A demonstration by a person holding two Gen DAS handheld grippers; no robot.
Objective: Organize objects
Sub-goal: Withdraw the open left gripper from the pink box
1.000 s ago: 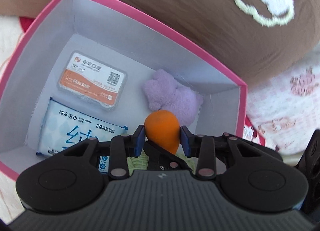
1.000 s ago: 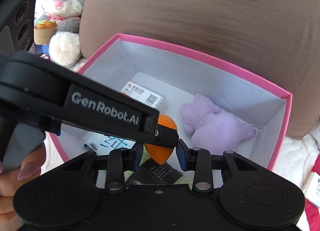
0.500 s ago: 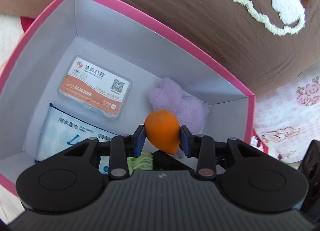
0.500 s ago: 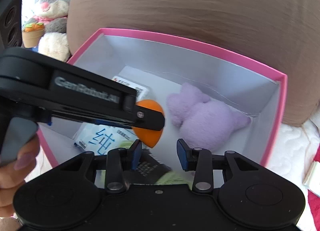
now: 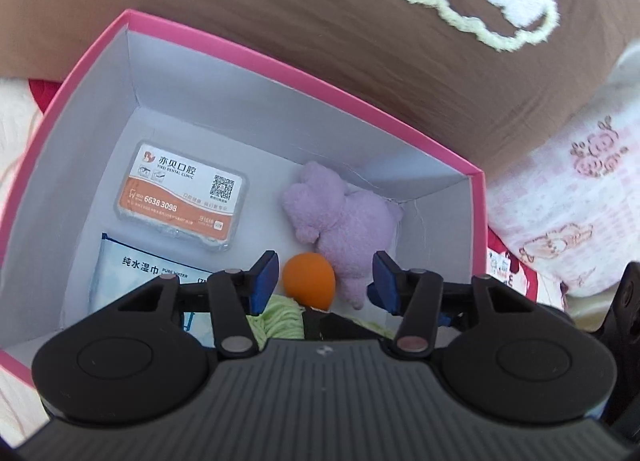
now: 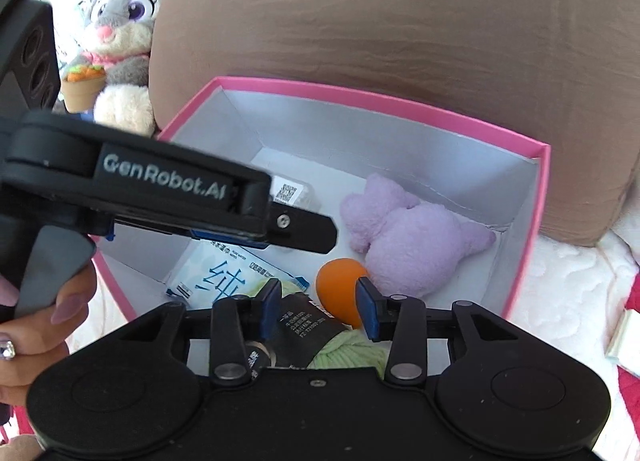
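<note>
Orange egg-shaped sponge [image 5: 309,280], smooth and matte, lying on the floor of the pink-rimmed box [image 5: 256,61] against the front of the lilac plush toy [image 5: 344,217] and beside a skein of pale green yarn [image 5: 280,317]. Left gripper [image 5: 325,276]: jaws have just been opening and stand apart on either side of the sponge, neither blue pad touching it. Right gripper [image 6: 318,306]: jaws have likewise just been opening, narrowly parted, nothing pressed between them; the black yarn label [image 6: 298,325] lies beneath. The sponge's lower end is hidden behind the gripper bodies in both views, and the wet-wipes pack [image 5: 132,281] is partly covered. A dental-clinic card case [image 5: 182,201] lies flat near the far left wall. Bare white floor remains along the box's far wall; a brown cushion [image 5: 320,21] presses against the far rim.
</note>
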